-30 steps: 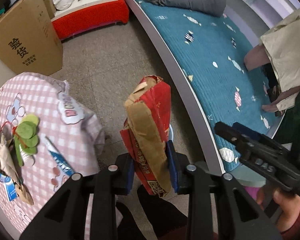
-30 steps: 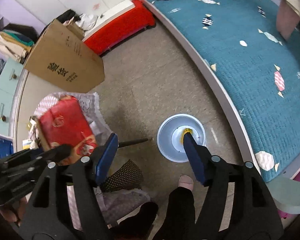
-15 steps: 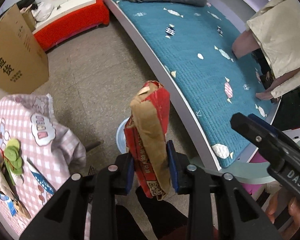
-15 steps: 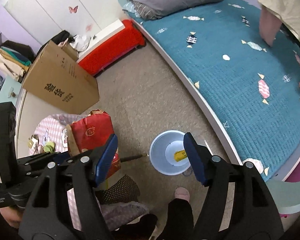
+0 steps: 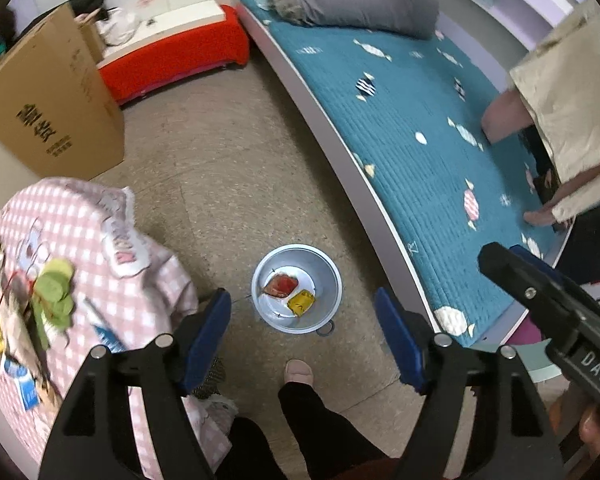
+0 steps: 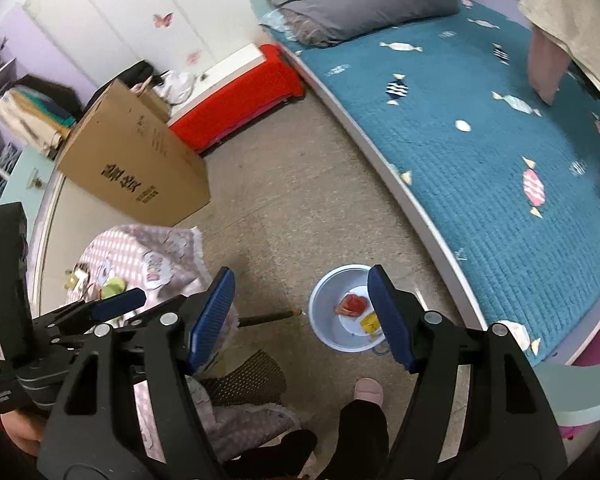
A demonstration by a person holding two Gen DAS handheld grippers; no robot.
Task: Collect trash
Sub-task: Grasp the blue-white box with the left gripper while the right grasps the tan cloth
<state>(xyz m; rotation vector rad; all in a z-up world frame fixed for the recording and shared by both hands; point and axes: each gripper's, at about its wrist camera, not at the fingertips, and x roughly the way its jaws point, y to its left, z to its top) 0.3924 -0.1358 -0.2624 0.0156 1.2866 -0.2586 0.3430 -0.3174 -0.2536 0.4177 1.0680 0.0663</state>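
Note:
A grey basin (image 5: pixel 324 280) stands on the floor beside the bed. In it lie a red paper bag (image 5: pixel 281 284) and a yellow wrapper (image 5: pixel 301 302). My left gripper (image 5: pixel 302 332) is open and empty, held high above the basin. My right gripper (image 6: pixel 302 316) is open and empty too, also above the basin (image 6: pixel 328 312), where the red bag (image 6: pixel 352 305) and yellow wrapper (image 6: pixel 370 323) show. A small table with a pink checked cloth (image 5: pixel 84 240) at the left carries more litter: green pieces (image 5: pixel 54 292) and blue-and-white packets (image 5: pixel 24 384).
A bed with a teal quilt (image 5: pixel 420 120) runs along the right. A large cardboard box (image 5: pixel 48 112) and a red bench (image 5: pixel 180 60) stand at the back. My foot (image 5: pixel 298 372) is just in front of the basin. A seated person's legs (image 5: pixel 508 120) rest on the bed.
My left gripper opened and let go of the red paper bag, which now lies in the basin. Both grippers have shifted over the basin.

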